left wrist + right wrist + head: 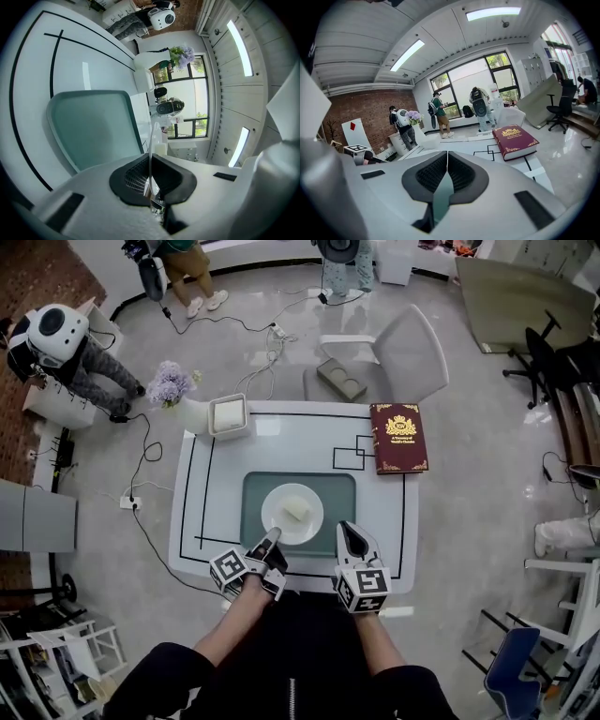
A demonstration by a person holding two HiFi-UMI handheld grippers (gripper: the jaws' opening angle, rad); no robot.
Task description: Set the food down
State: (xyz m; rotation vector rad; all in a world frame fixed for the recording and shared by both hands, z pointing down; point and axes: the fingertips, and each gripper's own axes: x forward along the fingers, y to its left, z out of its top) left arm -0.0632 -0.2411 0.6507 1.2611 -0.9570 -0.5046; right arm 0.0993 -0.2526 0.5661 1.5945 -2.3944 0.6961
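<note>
A pale block of food (296,510) lies on a round white plate (277,506) over the teal tray (255,486) at the table's middle. My left gripper (273,540) is shut on the plate's near rim. In the left gripper view the plate (150,138) shows edge-on as a thin white line pinched by my left gripper (150,161), with the food (161,149) just beyond. Whether the plate rests on the tray (89,126) I cannot tell. My right gripper (348,532) is shut and holds nothing, near the tray's front right corner; its jaws (447,157) meet tip to tip.
A dark red book (398,437) lies at the table's far right, also seen from the right gripper (515,139). A white box (229,415) and a vase of purple flowers (172,385) stand at the far left corner. A chair (398,357) is behind the table. People stand farther back.
</note>
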